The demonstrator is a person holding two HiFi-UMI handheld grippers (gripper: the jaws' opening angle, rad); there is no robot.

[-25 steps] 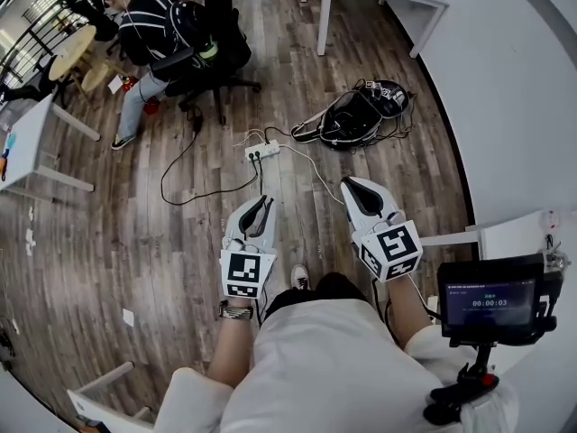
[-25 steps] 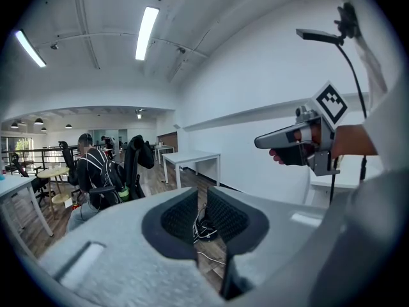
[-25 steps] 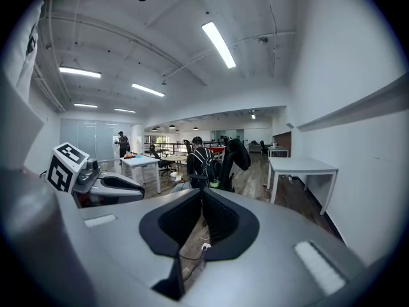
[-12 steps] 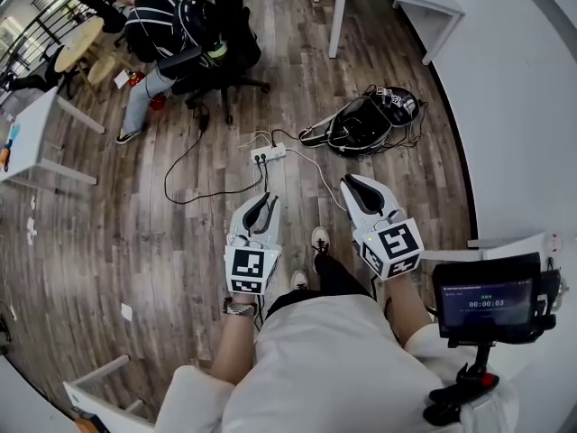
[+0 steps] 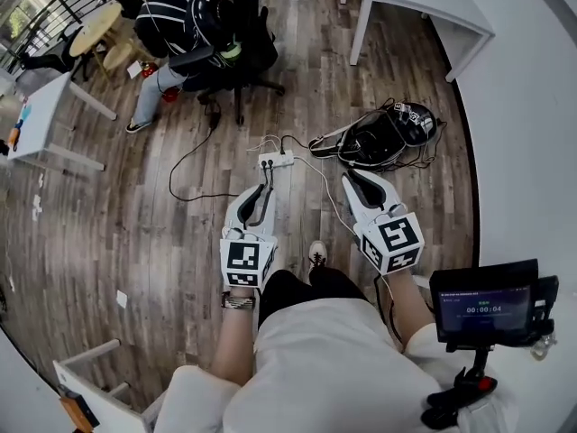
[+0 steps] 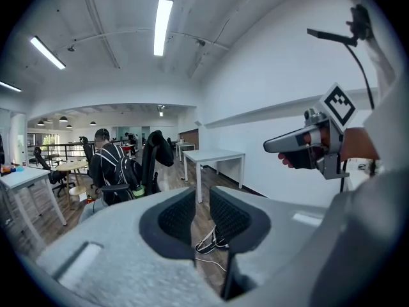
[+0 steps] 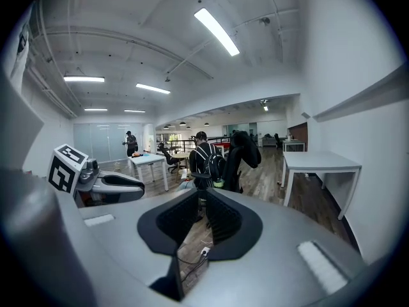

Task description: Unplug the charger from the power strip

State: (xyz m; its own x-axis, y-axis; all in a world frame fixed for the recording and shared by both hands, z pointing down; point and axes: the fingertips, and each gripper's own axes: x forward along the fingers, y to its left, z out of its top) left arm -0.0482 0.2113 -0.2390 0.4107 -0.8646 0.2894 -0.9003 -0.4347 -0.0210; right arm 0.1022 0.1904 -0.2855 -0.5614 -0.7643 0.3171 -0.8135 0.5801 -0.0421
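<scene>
A white power strip (image 5: 276, 161) lies on the wooden floor with dark plugs (image 5: 268, 162) in it and cables running off both ends. Which plug is the charger I cannot tell. My left gripper (image 5: 259, 191) hovers just short of the strip, pointing at it. To the right, my right gripper (image 5: 354, 178) is level with it. Both have just been opening their jaws to a narrow gap, with nothing between them. In the left gripper view the left gripper (image 6: 202, 204) shows only floor and cables in its gap. Through the right gripper (image 7: 201, 211) I see the strip (image 7: 204, 251) below.
A black bag (image 5: 379, 138) with tangled cables lies right of the strip. A seated person (image 5: 176, 21) on an office chair (image 5: 239, 57) is beyond it. White tables stand at the far right (image 5: 424, 7) and left (image 5: 36, 124). A black cable (image 5: 194, 165) loops left.
Both grippers and the view have advanced towards the power strip, which now lies closer to the left gripper's tips. My foot has stepped forward between the grippers.
</scene>
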